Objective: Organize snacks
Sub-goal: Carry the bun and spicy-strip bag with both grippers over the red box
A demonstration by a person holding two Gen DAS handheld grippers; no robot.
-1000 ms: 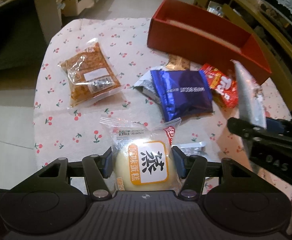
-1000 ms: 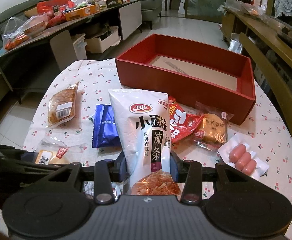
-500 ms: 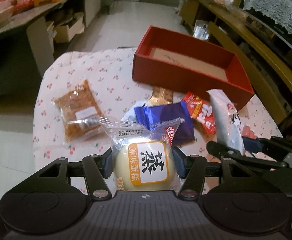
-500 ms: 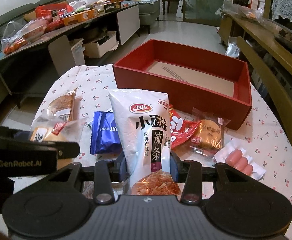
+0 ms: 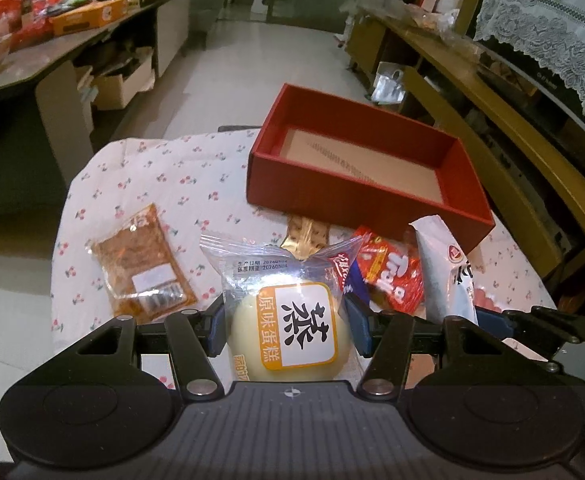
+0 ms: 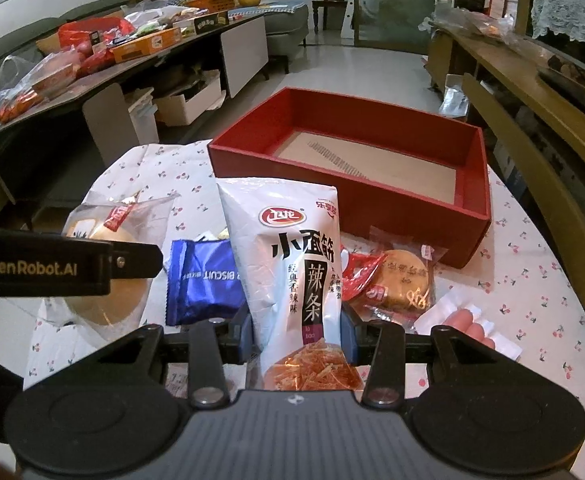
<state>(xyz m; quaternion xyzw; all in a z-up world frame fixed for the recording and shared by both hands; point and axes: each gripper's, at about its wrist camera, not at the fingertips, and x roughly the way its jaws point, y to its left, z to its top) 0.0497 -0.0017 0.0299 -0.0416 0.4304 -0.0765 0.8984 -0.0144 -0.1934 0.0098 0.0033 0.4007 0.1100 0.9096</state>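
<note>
My left gripper (image 5: 288,330) is shut on a clear-wrapped steamed cake (image 5: 292,320) with an orange-edged label, held above the cherry-print tablecloth (image 5: 164,184). My right gripper (image 6: 296,330) is shut on a tall white spicy-strip bag (image 6: 288,248), which stands upright between its pads. The empty red box (image 5: 356,192) (image 6: 372,196) sits at the far side of the table. In the right wrist view the left gripper's finger (image 6: 52,266) crosses at the left, with the cake (image 6: 104,304) behind it. The white bag (image 5: 446,276) shows at the right of the left wrist view.
On the cloth lie a brown snack pack (image 5: 142,276), a blue biscuit pack (image 6: 204,280), a red packet (image 5: 392,276), a round pastry (image 6: 406,276), a gold wrapper (image 5: 306,238) and a sausage pack (image 6: 468,322). A cluttered bench (image 6: 132,56) stands left, wooden shelving (image 6: 532,92) right.
My left gripper has risen and tilted up with the cake, so the red box's inside now shows. The right gripper has kept still with the white bag.
</note>
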